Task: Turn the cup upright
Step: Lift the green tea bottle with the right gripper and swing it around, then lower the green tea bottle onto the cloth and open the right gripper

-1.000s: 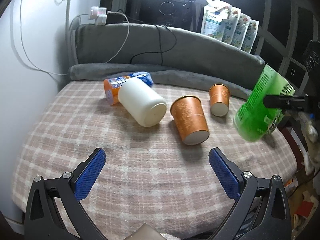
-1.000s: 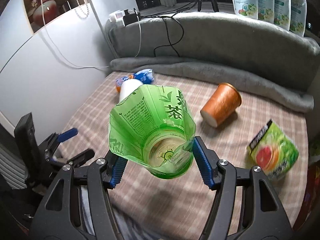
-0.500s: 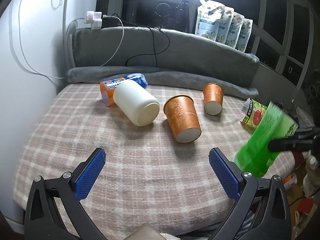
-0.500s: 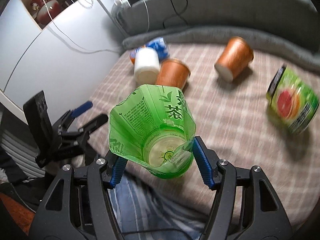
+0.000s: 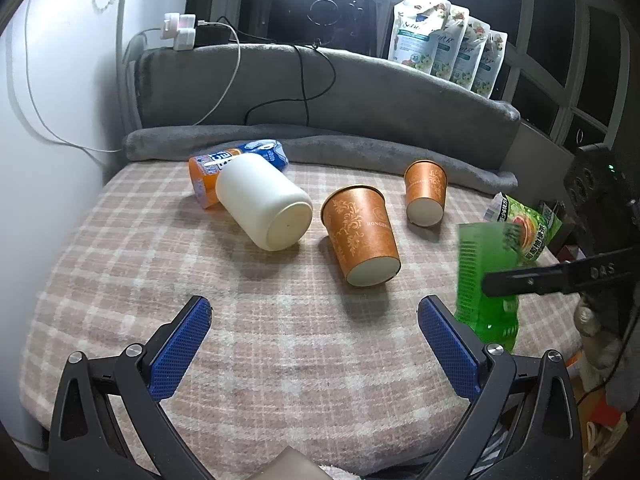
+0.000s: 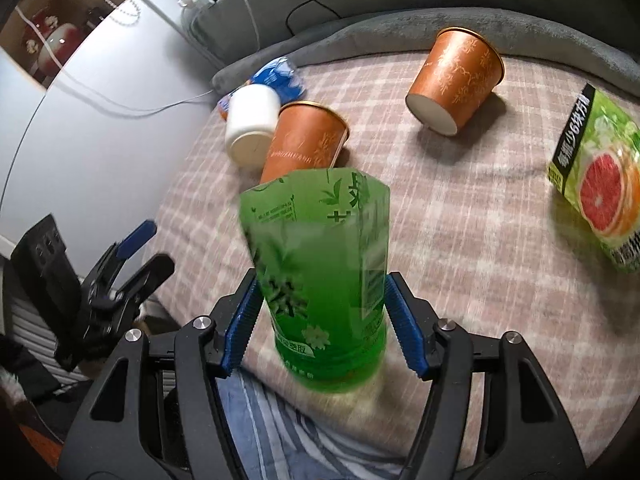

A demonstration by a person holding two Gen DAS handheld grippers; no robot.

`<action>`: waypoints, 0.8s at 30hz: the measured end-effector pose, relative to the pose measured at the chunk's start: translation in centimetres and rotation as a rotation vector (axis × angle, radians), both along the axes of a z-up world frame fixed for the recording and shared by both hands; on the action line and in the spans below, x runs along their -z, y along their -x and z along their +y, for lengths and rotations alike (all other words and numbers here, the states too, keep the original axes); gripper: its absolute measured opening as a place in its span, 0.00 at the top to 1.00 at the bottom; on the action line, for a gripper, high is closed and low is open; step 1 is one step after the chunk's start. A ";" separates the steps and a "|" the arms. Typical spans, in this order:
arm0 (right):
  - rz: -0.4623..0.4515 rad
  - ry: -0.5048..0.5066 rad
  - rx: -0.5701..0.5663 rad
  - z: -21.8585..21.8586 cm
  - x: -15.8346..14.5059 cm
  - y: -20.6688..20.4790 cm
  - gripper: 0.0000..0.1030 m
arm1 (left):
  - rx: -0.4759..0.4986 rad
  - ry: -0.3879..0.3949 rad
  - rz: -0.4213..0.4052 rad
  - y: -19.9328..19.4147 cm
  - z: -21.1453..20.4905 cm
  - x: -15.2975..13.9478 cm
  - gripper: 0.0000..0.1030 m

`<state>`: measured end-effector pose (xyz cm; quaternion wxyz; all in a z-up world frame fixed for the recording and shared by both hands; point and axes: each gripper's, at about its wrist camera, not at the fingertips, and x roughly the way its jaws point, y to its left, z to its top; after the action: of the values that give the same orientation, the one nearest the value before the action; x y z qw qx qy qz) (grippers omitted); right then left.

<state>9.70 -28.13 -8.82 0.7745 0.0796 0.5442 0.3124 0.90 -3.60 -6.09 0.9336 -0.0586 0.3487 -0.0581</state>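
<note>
On the checked bed (image 5: 280, 360) we now hold the green cup (image 6: 320, 272) mouth up, base down near the front edge, where half a second ago its bottom faced our right-wrist camera. Our right tool (image 6: 320, 320) grips its lower wall, blue pads on each side; our left tool (image 5: 312, 344) hangs released, holding nothing. In our judgement the flip is nearly done, with only setting down left.

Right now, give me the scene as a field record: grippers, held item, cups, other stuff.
left gripper: open, empty, over the checked blanket
right gripper: shut on green cut-bottle cup
held cup pose: base down, open end up, near blanket's front edge
large orange paper cup: on its side
small orange paper cup: on its side
white cup: on its side
other: grapefruit drink bottle, orange-blue bottle, both lying
</note>
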 end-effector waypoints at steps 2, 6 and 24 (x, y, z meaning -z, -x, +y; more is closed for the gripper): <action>-0.001 0.010 0.009 0.2 0.3 -0.7 0.38 | 0.003 -0.001 0.001 -0.2 -0.1 0.0 0.01; 0.000 0.020 0.021 0.4 0.8 -1.5 0.38 | 0.010 0.010 0.009 -0.7 -0.4 0.2 0.01; -0.135 -0.008 0.069 -1.3 -1.4 -0.8 0.27 | 0.100 0.291 0.205 -3.3 -1.6 1.8 0.10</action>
<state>10.47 -29.47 -7.37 0.8195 0.0803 0.4864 0.2922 4.25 -5.20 -7.84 0.8709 -0.1813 0.4322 -0.1478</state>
